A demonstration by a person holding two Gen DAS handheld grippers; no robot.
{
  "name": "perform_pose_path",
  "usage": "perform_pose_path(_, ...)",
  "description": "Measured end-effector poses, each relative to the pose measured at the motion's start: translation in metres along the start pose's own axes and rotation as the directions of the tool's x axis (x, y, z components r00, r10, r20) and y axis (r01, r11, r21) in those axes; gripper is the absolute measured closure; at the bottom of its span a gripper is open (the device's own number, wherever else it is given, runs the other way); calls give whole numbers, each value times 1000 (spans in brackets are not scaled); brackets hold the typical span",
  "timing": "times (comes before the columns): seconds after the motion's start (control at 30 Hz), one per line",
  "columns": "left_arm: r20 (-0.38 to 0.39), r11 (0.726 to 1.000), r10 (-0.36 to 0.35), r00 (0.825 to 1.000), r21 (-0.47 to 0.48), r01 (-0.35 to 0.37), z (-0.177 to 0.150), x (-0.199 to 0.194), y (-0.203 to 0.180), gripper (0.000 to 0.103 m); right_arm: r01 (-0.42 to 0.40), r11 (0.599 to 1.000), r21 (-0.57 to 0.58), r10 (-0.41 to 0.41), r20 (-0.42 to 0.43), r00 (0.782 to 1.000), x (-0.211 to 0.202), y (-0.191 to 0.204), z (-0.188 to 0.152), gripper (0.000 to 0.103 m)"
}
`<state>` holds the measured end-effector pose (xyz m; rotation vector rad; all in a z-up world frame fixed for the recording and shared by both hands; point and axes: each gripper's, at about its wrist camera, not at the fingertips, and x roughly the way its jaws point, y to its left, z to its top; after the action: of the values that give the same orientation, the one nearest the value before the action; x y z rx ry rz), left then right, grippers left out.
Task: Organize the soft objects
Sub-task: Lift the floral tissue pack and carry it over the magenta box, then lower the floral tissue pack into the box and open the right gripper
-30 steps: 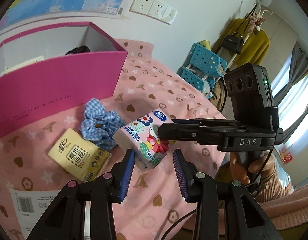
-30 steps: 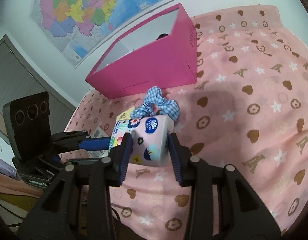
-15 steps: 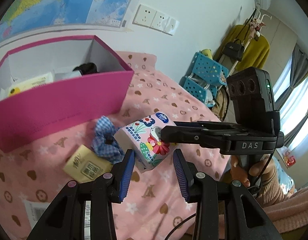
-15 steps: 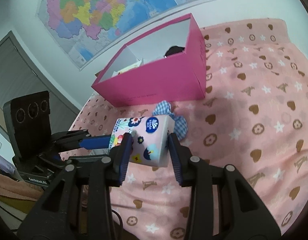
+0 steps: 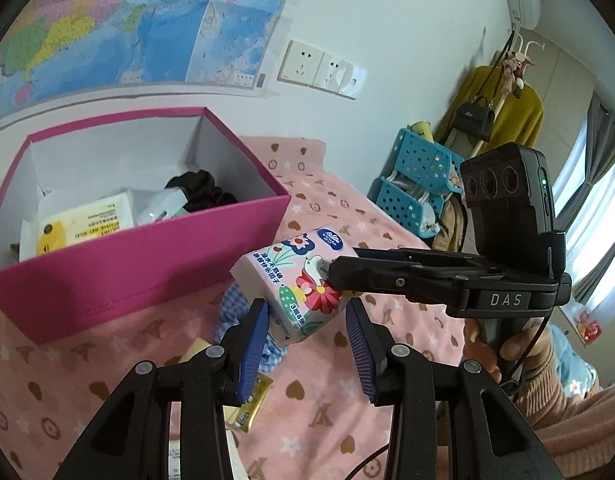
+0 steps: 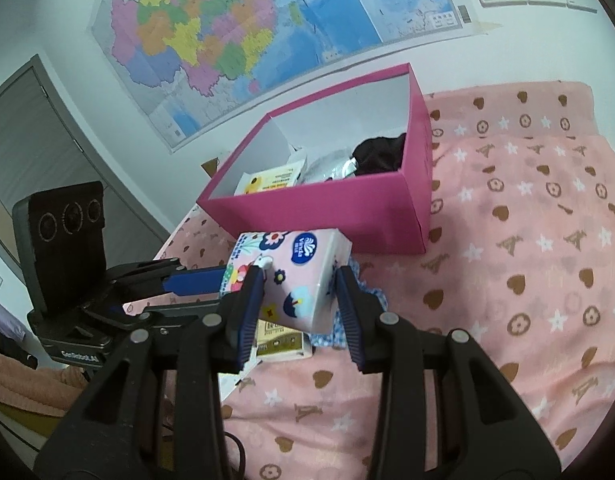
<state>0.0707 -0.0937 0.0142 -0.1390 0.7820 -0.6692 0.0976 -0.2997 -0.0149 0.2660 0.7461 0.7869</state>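
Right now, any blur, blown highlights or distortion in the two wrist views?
Left wrist view: window blown out, yellow garment smeared along its edge, tissue pack sharp. Right wrist view: even soft light, no glare, pink box and its contents readable; fisheye bows the map, corners black.

- One pink floral tissue pack (image 6: 303, 276)
- One magenta box (image 5: 147, 276)
- One blue gingham scrunchie (image 5: 231, 312)
- One black scrunchie (image 5: 199, 192), in the box
- Two yellow tissue packs: one in the box (image 5: 83, 224), one on the bedspread (image 6: 279, 342)
- Two grippers: the left (image 5: 307, 346) and the right (image 6: 297, 316)
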Motion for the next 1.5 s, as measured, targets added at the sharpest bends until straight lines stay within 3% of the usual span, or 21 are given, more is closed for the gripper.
perform_pose_path(1.5, 78, 995, 98, 992, 11, -99, 72, 14, 35, 64, 45, 997, -69, -42, 43, 998, 32, -12, 89, 62)
